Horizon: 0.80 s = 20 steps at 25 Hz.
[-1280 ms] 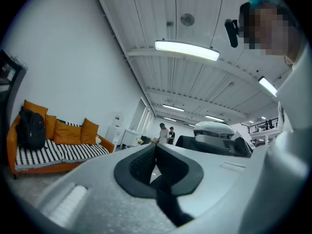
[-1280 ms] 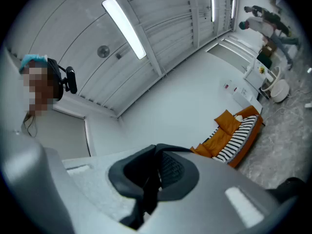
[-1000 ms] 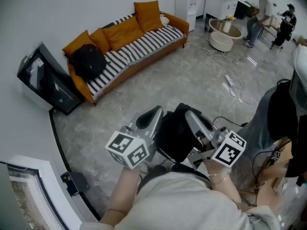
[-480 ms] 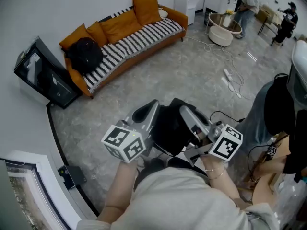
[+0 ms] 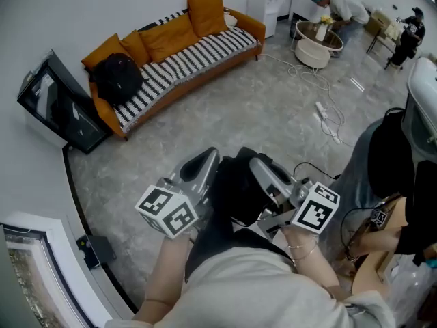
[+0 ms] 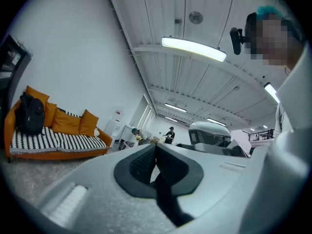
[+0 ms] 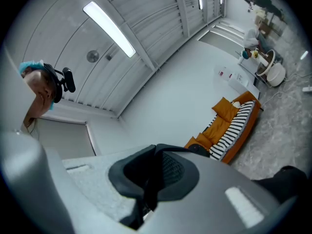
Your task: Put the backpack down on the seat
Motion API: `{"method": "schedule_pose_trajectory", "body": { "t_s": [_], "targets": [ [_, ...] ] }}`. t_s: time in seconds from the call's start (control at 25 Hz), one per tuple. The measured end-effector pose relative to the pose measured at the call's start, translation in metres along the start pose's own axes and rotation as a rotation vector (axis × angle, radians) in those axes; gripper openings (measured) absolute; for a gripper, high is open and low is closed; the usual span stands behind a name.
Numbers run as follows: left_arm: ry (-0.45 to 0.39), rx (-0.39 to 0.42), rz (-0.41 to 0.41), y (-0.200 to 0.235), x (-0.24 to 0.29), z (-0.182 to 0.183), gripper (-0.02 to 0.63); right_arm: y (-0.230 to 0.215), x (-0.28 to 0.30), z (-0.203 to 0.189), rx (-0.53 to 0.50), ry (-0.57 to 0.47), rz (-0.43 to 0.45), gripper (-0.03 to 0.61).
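Head view: the black backpack [image 5: 117, 77] stands on the striped seat of the orange sofa [image 5: 205, 53], at the picture's left end, against a cushion. Only the 2 gripper views show the jaws. The left gripper [image 6: 155, 146] and right gripper [image 7: 155, 150] are each closed, pads together, nothing clamped. Only the head view shows a dark mass [image 5: 239, 190] between the 2 grippers, well apart from the sofa.

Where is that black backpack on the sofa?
Head view, upper left: the black backpack sits at the striped sofa's left end, against an orange cushion, near the leaning screen.
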<state>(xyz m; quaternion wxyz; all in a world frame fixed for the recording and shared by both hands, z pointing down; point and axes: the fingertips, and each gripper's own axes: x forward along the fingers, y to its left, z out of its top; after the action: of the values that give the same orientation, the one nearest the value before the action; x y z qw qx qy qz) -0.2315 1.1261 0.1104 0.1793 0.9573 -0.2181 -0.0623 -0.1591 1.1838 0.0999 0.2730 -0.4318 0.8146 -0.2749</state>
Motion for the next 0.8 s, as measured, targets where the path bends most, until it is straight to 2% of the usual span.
{"method": "schedule_pose_trajectory", "body": {
  "t_s": [0.2, 0.48, 0.6, 0.8],
  "targets": [
    [0.015, 0.002, 0.012, 0.017, 0.012, 0.007, 0.006, -0.011, 0.015, 0.013, -0.022, -0.01, -0.02, 0.011],
    [0.019, -0.044, 0.015, 0.085, 0.045, 0.0, 0.006, -0.064, 0.056, 0.019, -0.016, -0.025, -0.07, 0.011],
    [0.03, -0.055, 0.011, 0.129, 0.067, 0.011, 0.006, -0.09, 0.096, 0.031, -0.017, -0.036, -0.079, 0.011],
    [0.039, -0.042, -0.022, 0.202, 0.11, 0.05, 0.006, -0.126, 0.182, 0.059, -0.031, -0.067, -0.083, 0.011]
  ]
}}
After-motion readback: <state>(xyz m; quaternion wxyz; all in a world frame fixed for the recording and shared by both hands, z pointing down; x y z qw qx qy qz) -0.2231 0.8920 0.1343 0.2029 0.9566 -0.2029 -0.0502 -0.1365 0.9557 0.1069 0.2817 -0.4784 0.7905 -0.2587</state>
